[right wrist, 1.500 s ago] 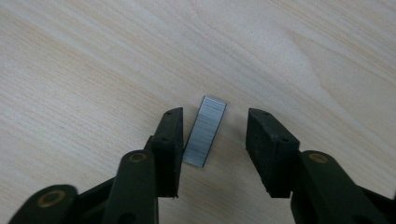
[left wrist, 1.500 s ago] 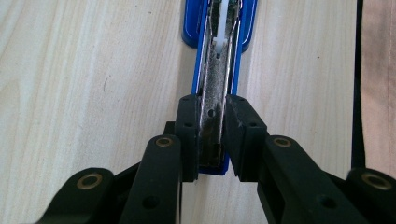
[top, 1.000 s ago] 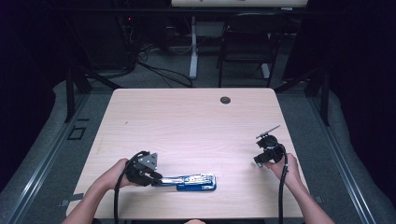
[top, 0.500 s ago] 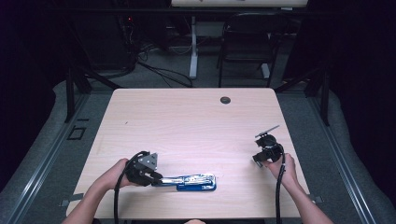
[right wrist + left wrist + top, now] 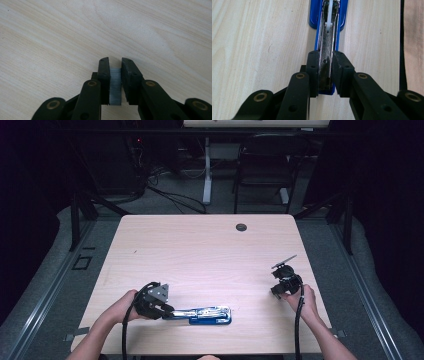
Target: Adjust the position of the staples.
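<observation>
Stapler (image 5: 207,314) lies at table's (image 5: 210,250) near edge, left; staple strip (image 5: 115,86) well right

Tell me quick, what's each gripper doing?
Left gripper: closed on the blue stapler.
Right gripper: jaws have just been closing, now clamped on a strip of staples.

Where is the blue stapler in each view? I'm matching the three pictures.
High view: the blue stapler lies near the front table edge, left of centre, its rear end clamped by the left hand-held gripper.
Left gripper view: top centre, running down between the jaws.
Right gripper view: not in it.
Shared landmark: the light wooden table.
</observation>
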Tool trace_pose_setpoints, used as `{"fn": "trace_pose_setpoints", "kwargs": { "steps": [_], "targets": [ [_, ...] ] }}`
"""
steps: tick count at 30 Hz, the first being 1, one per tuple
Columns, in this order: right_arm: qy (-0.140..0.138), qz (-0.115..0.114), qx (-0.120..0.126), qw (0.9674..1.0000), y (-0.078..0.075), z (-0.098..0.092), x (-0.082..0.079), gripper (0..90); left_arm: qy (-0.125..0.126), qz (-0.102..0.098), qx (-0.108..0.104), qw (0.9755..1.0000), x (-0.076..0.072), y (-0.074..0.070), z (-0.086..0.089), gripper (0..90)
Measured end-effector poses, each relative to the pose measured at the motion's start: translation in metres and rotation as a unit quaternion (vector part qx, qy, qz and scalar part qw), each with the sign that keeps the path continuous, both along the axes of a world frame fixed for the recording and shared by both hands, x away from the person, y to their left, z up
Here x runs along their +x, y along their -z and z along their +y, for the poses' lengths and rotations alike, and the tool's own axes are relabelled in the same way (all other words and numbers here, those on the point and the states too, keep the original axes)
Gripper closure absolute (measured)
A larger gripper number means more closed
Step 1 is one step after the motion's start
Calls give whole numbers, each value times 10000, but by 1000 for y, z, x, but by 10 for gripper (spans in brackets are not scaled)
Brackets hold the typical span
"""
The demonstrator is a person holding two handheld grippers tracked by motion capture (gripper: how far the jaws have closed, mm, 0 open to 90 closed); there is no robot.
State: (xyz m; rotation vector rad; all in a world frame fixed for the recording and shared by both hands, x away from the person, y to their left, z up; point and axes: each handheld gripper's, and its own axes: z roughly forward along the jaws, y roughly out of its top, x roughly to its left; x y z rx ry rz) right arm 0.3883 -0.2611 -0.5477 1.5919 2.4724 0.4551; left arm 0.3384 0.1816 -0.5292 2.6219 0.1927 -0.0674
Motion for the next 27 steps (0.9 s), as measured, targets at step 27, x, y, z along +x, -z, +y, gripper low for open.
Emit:
{"fn": "trace_pose_setpoints", "kwargs": {
  "steps": [27],
  "targets": [
    [-441,-207,157,9987,-11,13,-7,782,-18,-31,-15,10000,0,2,0,765]
  ]
}}
